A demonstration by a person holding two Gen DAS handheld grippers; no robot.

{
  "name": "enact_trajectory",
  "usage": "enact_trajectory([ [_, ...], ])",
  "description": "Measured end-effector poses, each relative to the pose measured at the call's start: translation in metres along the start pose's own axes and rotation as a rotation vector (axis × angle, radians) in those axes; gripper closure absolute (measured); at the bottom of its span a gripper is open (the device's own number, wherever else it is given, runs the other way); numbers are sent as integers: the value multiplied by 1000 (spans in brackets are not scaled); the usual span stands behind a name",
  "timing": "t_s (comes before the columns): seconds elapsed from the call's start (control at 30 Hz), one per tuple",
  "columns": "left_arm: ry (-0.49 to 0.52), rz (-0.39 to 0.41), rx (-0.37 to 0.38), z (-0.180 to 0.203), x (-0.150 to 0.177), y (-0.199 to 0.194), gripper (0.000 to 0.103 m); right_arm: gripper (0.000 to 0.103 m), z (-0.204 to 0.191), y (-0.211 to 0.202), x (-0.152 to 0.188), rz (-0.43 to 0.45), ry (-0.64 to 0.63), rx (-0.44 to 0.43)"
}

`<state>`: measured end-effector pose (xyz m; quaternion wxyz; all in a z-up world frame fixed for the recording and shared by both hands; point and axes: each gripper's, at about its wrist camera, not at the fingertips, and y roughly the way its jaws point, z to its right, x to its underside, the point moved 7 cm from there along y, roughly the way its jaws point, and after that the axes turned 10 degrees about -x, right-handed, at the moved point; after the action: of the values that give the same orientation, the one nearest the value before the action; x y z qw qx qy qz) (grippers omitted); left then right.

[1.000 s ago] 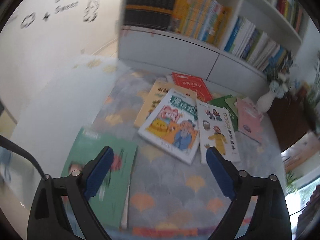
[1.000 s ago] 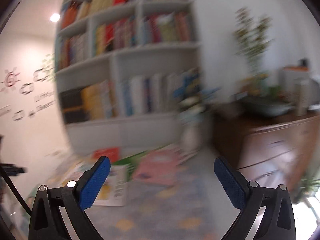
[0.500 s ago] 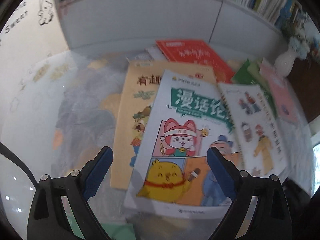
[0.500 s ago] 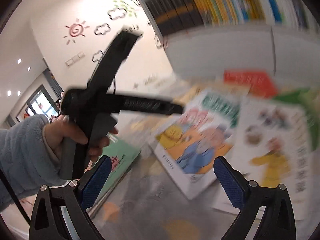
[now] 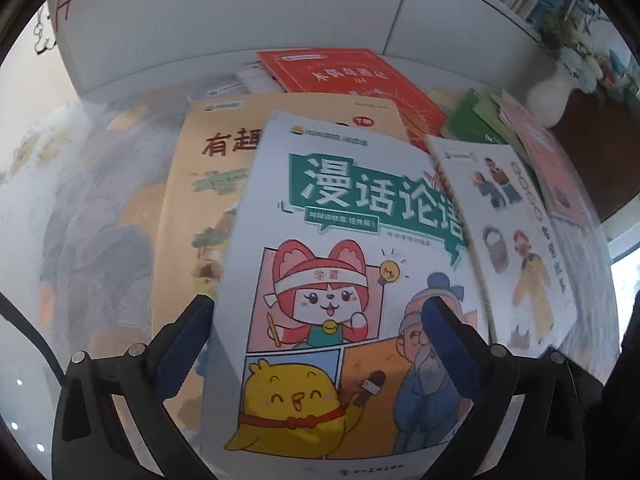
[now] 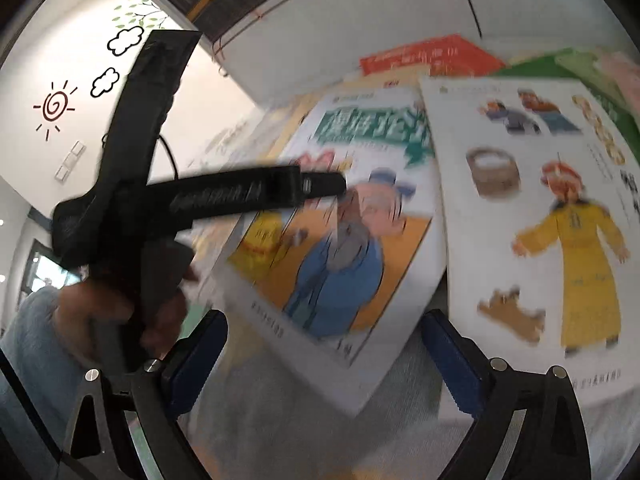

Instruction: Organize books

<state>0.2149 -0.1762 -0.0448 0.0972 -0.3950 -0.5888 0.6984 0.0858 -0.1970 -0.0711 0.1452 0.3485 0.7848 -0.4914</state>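
Step in hand: approach to the comic-cover book (image 5: 340, 280), the topmost of the books spread on the patterned mat (image 5: 92, 240) below the white shelf unit (image 5: 224, 28).
Left gripper (image 5: 316, 328): jaws opening, near their widest; the book's cover lies between and beyond the fingers, and no pad presses on it.
Right gripper (image 6: 324, 344): jaws wide apart, nothing between the pads; it hangs over the lower corner of the same book (image 6: 332, 240).
Book position: flat, overlapping the tan book (image 5: 192, 200) on its left; the white picture book (image 5: 516, 240) overlaps its right edge; the red book (image 5: 352, 80) lies behind.
Grip advice: take a free edge, probably the near one, with one pad under the cover; lifting likely drags the overlapping neighbours, so raise slowly.
Left wrist view only: the full cover, the white vase (image 5: 548, 96), the green books (image 5: 480, 120).
Right wrist view only: the hand (image 6: 120, 312) and pale sleeve (image 6: 36, 344) holding the left gripper's handle, and the wall decals (image 6: 56, 108).
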Motion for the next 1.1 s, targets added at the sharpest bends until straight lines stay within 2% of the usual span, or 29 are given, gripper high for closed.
enact_trajectory([
  [0.07, -5, -8, -15, 1, 2, 1, 3, 0, 2, 5, -4, 9, -20, 40],
  [0.13, -76, -12, 14, -5, 3, -2, 4, 0, 5, 7, -3, 15, -30, 59],
  [0.23, -228, -27, 119, -17, 9, -8, 4, 0, 7, -5, -15, 16, 11, -17],
  [0.33, -353, -37, 228, -24, 17, -13, 4, 3, 21, -16, -20, 15, 133, -114],
  [0.4, -364, -50, 247, -24, 25, -15, 4, 3, 30, -19, -26, 14, 209, -175],
  [0.57, -299, -109, 185, -10, 47, -19, 4, 9, 41, -24, -27, -64, 277, -251],
  [0.63, -311, -154, 180, -7, 63, -17, 4, 15, 48, -30, -25, -72, 334, -289],
  [0.67, -322, -183, 193, -2, 74, -14, 4, 22, 52, -31, -23, -85, 359, -289],
  [0.7, -323, -171, 190, 1, 80, -15, 3, 34, 55, -32, -18, -101, 359, -263],
  [0.73, -322, -155, 181, 4, 86, -18, 2, 41, 53, -36, -12, -109, 324, -222],
  [0.77, -337, -161, 166, 7, 92, -19, 2, 48, 47, -37, -7, -117, 228, -140],
  [0.87, -393, -174, 159, 13, 106, -25, 2, 47, 16, -32, 11, -179, -62, 66],
  [0.9, -406, -186, 181, 14, 112, -27, 2, 47, 11, -31, 14, -192, -77, 73],
  [0.93, -423, -202, 223, 18, 119, -30, 2, 47, 11, -32, 15, -199, -33, 36],
  [1.0, -441, -225, 293, 25, 130, -35, 2, 48, 21, -38, 19, -222, 188, -130],
  [1.03, -451, -233, 320, 30, 137, -39, 3, 49, 28, -39, 25, -256, 340, -241],
  [1.07, -461, -237, 326, 35, 144, -43, 4, 53, 31, -39, 33, -288, 458, -322],
  [1.1, -465, -237, 322, 39, 150, -45, 4, 55, 33, -40, 41, -307, 521, -348],
])
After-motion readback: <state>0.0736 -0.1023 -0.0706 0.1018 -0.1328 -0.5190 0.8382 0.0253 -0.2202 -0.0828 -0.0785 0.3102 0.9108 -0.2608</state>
